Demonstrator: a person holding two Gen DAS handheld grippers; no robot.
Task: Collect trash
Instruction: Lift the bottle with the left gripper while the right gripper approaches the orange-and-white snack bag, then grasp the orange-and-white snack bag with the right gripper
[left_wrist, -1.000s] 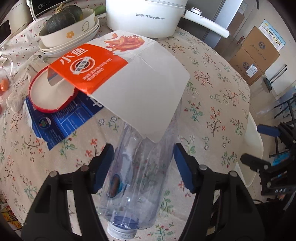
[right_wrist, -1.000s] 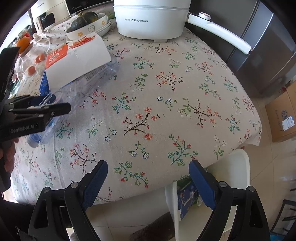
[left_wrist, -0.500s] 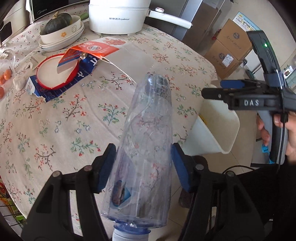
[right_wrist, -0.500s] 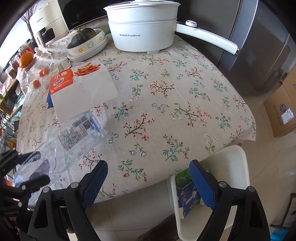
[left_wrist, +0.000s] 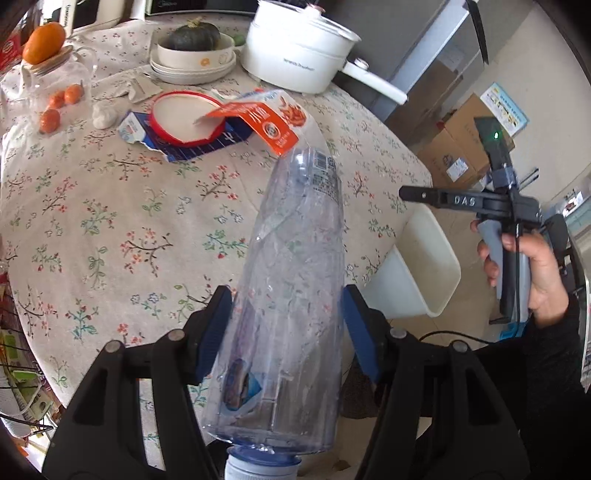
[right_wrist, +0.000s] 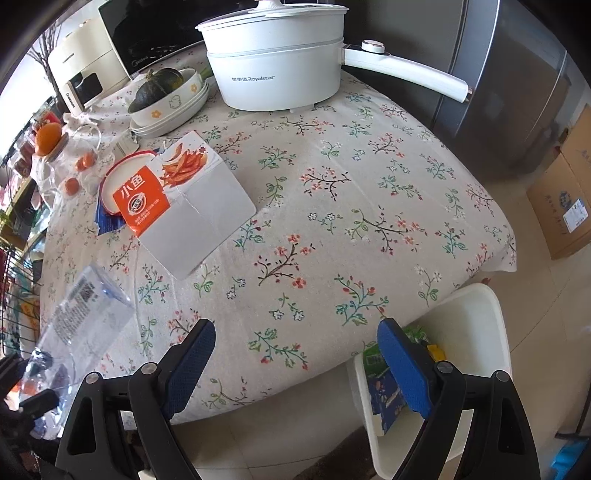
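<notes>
Clearly the risk lies in the grip: the left gripper (left_wrist: 286, 328) pinches the clear crushed plastic bottle with a blue cap (left_wrist: 291, 295) across thin, yielding walls, so it could squirm or slip out before reaching the white plastic bin (left_wrist: 432, 273) at the right of the left-wrist frame, beside the round table with a floral cloth (left_wrist: 110, 206). Its far end could also snag the orange-and-white snack box (left_wrist: 266, 118) lying just beyond it. The bottle sits mid-frame, above the table edge; its long axis runs bottom to top, cap toward the camera, base pointing away. The right gripper (right_wrist: 295, 362) is spread wide, holding nothing.
</notes>
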